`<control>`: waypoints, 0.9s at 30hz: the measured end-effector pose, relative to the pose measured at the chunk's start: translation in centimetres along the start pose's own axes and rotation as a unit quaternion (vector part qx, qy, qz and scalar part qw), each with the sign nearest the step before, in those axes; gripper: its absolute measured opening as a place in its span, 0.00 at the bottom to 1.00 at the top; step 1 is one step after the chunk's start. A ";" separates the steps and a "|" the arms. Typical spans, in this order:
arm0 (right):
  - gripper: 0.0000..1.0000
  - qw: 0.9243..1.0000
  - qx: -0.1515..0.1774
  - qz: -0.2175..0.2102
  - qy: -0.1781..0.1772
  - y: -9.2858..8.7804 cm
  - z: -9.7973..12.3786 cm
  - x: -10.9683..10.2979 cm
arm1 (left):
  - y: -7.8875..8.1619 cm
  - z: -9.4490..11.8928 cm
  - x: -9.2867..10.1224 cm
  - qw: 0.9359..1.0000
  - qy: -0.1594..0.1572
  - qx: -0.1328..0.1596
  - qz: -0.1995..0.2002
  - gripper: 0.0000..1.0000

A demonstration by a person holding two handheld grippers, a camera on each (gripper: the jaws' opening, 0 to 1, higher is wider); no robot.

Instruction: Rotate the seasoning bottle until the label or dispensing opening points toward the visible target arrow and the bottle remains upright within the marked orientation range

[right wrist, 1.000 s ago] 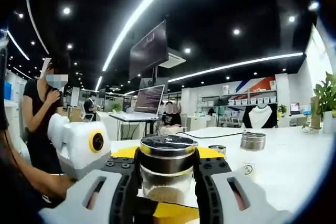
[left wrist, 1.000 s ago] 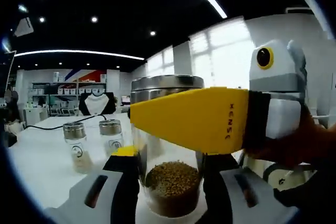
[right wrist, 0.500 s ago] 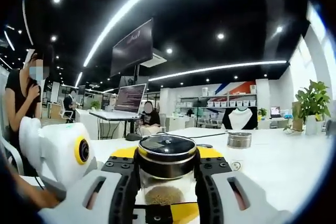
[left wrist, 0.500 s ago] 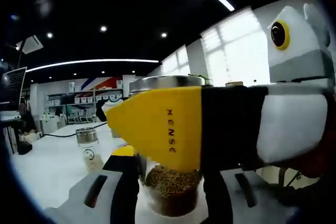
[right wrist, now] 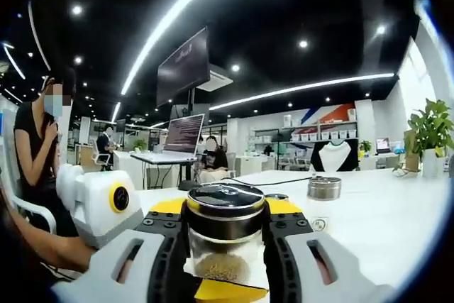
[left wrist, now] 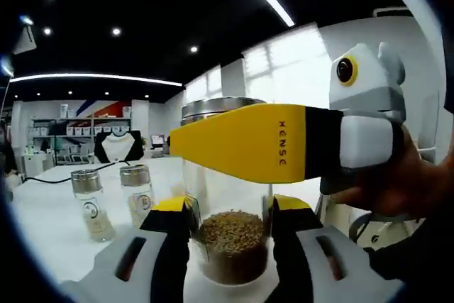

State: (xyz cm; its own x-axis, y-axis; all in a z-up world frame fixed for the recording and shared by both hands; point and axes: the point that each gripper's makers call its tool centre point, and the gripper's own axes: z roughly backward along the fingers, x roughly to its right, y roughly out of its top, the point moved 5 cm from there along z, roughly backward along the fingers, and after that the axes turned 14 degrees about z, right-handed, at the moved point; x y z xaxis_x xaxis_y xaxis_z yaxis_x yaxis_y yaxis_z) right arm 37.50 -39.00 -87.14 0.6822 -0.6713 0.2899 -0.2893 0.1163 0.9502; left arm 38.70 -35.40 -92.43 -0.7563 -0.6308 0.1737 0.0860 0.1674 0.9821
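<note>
- Between my left gripper's [left wrist: 228,235] jaws stands the seasoning bottle [left wrist: 231,243], upright, pinched low on its glass.
- My right gripper [right wrist: 225,240] pinches it just under the metal lid [right wrist: 225,199].
- On the white table [left wrist: 50,225], two small shakers [left wrist: 89,204] stand beside each other.
- Far back, shelves [right wrist: 316,136] and a ceiling monitor [right wrist: 183,69].

The seasoning bottle [left wrist: 228,243] is a clear glass jar with a shiny metal lid and brown grains filling its bottom part, and it stands up straight on the white table [left wrist: 50,235], with a white label showing on its side in the right gripper view.
</note>
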 end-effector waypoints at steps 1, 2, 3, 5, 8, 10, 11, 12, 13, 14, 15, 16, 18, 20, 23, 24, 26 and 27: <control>0.39 1.000 0.001 0.004 0.007 0.1 0.0 -0.1 | 0.0 0.0 0.0 1.000 -0.006 -0.003 0.001 0.46; 0.39 1.000 0.004 0.011 0.016 0.2 0.1 -0.1 | 0.0 0.2 0.1 1.000 -0.015 -0.006 -0.003 0.46; 0.39 1.000 0.008 0.012 0.022 0.3 0.1 -0.1 | 0.1 0.2 0.1 1.000 -0.017 -0.006 -0.003 0.46; 0.39 0.999 0.014 0.003 0.038 0.5 0.3 0.0 | 0.2 0.5 0.2 0.999 -0.032 -0.006 -0.004 0.46; 0.39 0.998 0.025 -0.004 0.060 0.7 0.6 0.1 | 0.4 0.8 0.5 0.998 -0.055 -0.011 -0.005 0.45; 0.39 0.997 0.033 0.003 0.073 0.9 0.7 -0.1 | 0.5 1.0 0.7 0.998 -0.063 -0.012 -0.008 0.44; 0.39 0.996 0.035 0.004 0.078 0.9 0.8 -0.1 | 0.6 1.1 0.8 0.998 -0.066 -0.013 -0.007 0.44; 0.39 0.996 0.035 0.003 0.083 0.9 0.7 -0.2 | 0.6 1.1 0.8 0.998 -0.066 -0.015 -0.005 0.44; 0.39 0.996 0.034 0.002 0.084 0.9 0.7 -0.2 | 0.6 1.1 0.9 0.998 -0.060 -0.020 -0.005 0.44; 0.39 0.996 0.033 0.001 0.085 0.8 0.6 -0.2 | 0.6 1.0 0.8 0.998 -0.055 -0.022 -0.008 0.44; 0.39 0.996 0.033 0.001 0.085 0.8 0.6 -0.2 | 0.5 1.0 0.8 0.999 -0.047 -0.025 -0.009 0.44; 0.39 0.996 0.032 0.003 0.085 0.7 0.6 -0.2 | 0.5 1.0 0.8 0.999 -0.045 -0.025 -0.009 0.44; 0.39 0.996 0.026 0.014 0.081 0.7 0.4 -0.2 | 0.4 0.9 0.6 0.999 -0.024 -0.022 -0.016 0.44; 0.39 0.997 0.022 0.019 0.066 0.6 0.2 -0.2 | 0.5 0.8 0.1 1.000 0.006 -0.017 -0.025 0.44; 0.38 0.999 0.019 0.011 0.043 0.5 0.0 -0.1 | 0.6 0.7 0.0 0.999 0.028 -0.012 -0.020 0.44; 0.38 0.999 0.018 0.010 0.035 0.5 -0.1 -0.1 | 0.6 0.6 -0.1 0.999 0.036 -0.011 -0.018 0.44; 0.38 1.000 0.014 0.005 0.015 0.5 -0.2 -0.1 | 0.6 0.5 -0.1 0.999 0.051 -0.004 -0.010 0.44; 0.38 1.000 0.012 0.007 0.005 0.5 -0.2 -0.1 | 0.6 0.5 -0.2 0.998 0.055 -0.002 -0.007 0.44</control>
State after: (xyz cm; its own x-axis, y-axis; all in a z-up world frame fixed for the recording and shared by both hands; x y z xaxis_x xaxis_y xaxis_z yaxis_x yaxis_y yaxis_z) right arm 37.44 -38.71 -86.66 0.6848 -0.6618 0.3052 -0.3151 0.1087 0.9428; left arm 38.55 -34.85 -91.95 -0.6821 -0.7118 0.1673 0.0789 0.1558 0.9846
